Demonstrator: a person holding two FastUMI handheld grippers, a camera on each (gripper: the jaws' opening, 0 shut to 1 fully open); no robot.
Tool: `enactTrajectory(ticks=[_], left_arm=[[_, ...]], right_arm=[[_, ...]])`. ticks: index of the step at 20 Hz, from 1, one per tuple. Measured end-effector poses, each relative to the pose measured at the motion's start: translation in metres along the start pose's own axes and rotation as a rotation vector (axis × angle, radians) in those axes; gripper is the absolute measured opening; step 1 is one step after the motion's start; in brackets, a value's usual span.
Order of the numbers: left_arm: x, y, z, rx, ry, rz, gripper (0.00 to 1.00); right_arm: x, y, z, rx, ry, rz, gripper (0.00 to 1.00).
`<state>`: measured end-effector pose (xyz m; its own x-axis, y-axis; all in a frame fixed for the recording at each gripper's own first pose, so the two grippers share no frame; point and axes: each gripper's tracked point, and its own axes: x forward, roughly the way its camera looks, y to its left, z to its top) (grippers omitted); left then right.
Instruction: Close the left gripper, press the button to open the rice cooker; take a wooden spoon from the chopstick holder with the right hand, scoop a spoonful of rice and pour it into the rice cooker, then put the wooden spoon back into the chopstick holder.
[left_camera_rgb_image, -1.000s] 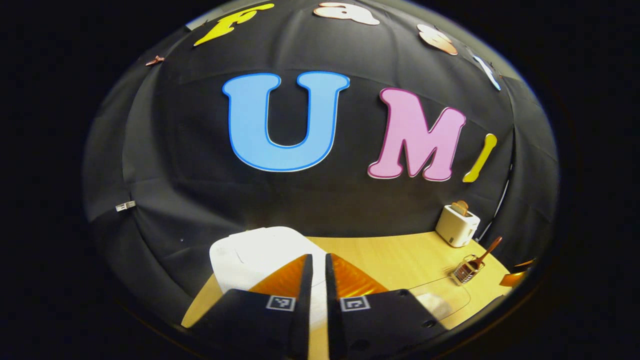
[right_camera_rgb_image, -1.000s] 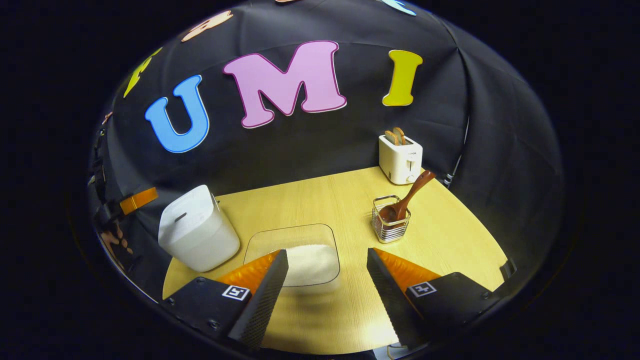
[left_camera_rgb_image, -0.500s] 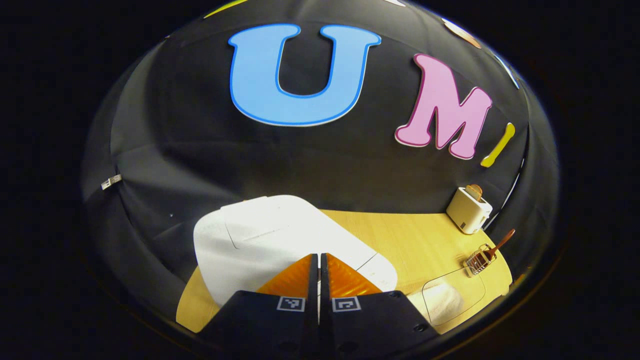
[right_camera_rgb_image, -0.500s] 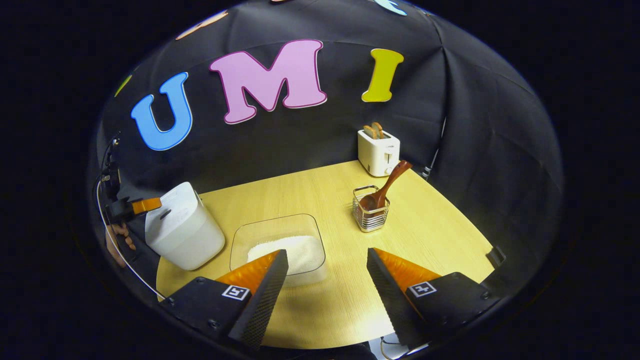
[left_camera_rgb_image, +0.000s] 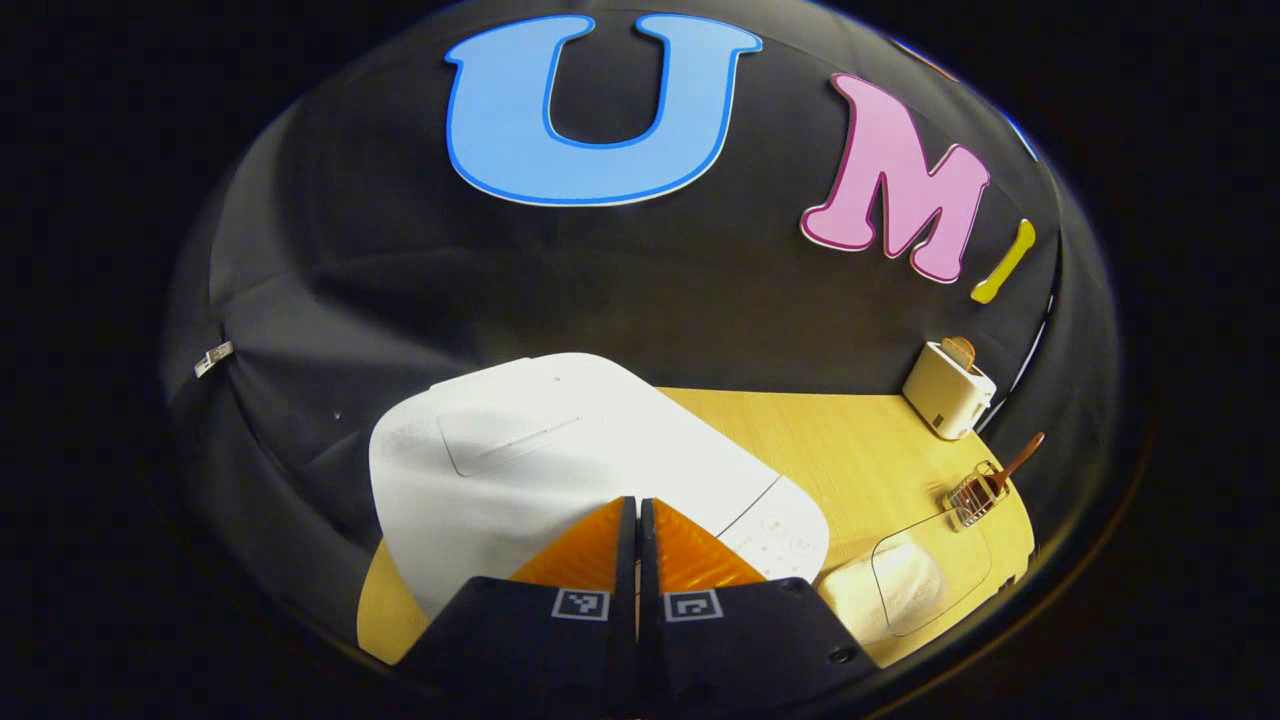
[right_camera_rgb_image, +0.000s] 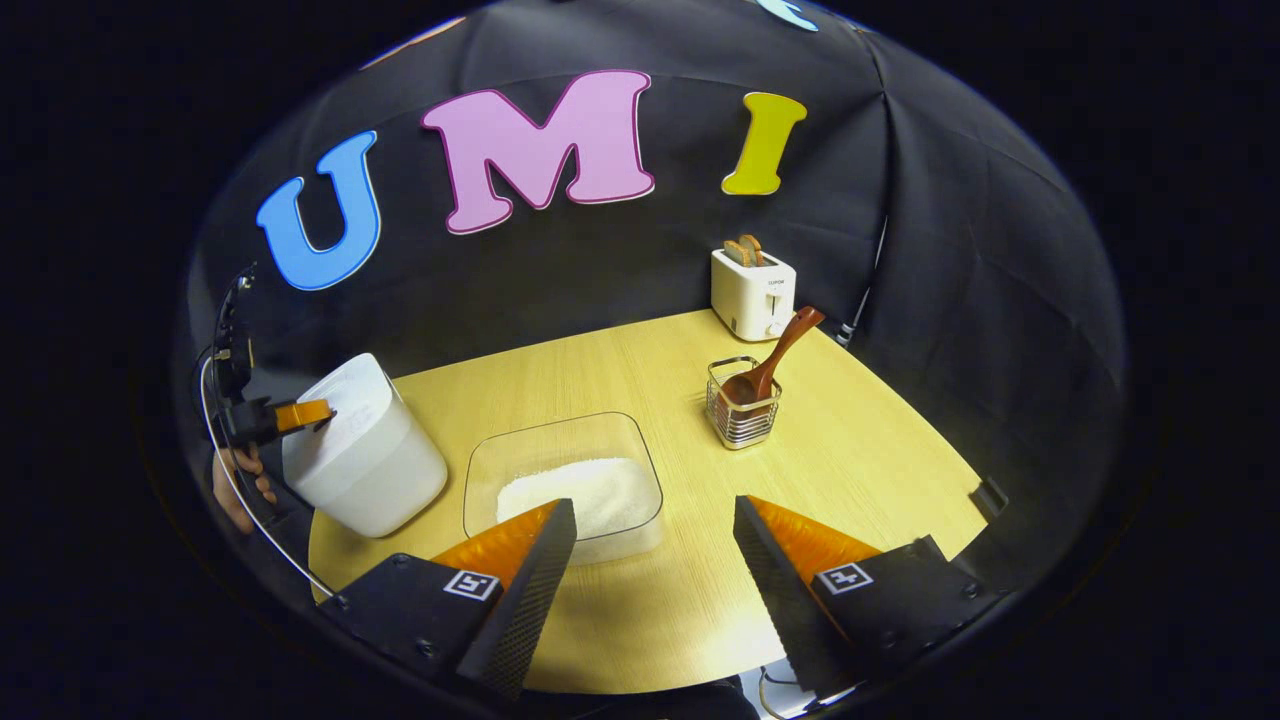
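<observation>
My left claw (left_camera_rgb_image: 637, 505) has its two fingers pressed flat together with nothing between them, and it hangs over the near edge of the rice cooker (left_camera_rgb_image: 560, 450), whose white lid runs away ahead of the tips and to their left, lid down. What matters now is the panel of small buttons (left_camera_rgb_image: 785, 530): it sits just to the right of my tips and slightly nearer, on the cooker's front corner, so I judge the press wants a short shift to the right and down rather than straight ahead. From the right gripper view I can see the left claw (right_camera_rgb_image: 300, 414) side-on, its tip at the cooker's (right_camera_rgb_image: 365, 450) top edge; whether it touches the lid I cannot tell. My right claw (right_camera_rgb_image: 652, 520) stands wide and empty, low over the worktop (right_camera_rgb_image: 880, 440). The tray of rice (right_camera_rgb_image: 580, 492) lies just ahead of its left finger, and the chopstick holder (right_camera_rgb_image: 743, 415) is farther ahead, a little right of centre. The wooden spoon (right_camera_rgb_image: 775, 352) stands in it bowl-down, its handle leaning up and to the right toward the toaster (right_camera_rgb_image: 752, 292). So the right claw is the nearer one for the spoon, and I judge the handle's slant asks for a grip from the side.
</observation>
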<state>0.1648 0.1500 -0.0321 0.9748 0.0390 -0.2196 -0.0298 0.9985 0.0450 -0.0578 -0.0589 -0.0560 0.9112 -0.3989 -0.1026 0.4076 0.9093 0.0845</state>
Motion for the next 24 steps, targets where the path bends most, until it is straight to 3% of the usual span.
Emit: enactTrajectory(ticks=[10,15,18,24], left_arm=[[0.000,-0.001,0.005,-0.002,0.032,0.039,0.06],[-0.051,-0.003,0.089,0.035,-0.240,0.163,0.06],[-0.084,-0.019,0.119,0.004,-0.320,0.171,0.05],[-0.135,-0.057,0.111,-0.104,-0.404,0.179,0.05]], right_arm=[[0.017,0.020,0.007,-0.030,0.006,0.115,0.99],[0.030,-0.007,0.022,-0.010,-0.001,0.142,0.98],[0.042,-0.024,0.035,0.035,-0.009,0.158,0.99],[0.061,-0.050,0.046,0.070,-0.002,0.204,0.99]])
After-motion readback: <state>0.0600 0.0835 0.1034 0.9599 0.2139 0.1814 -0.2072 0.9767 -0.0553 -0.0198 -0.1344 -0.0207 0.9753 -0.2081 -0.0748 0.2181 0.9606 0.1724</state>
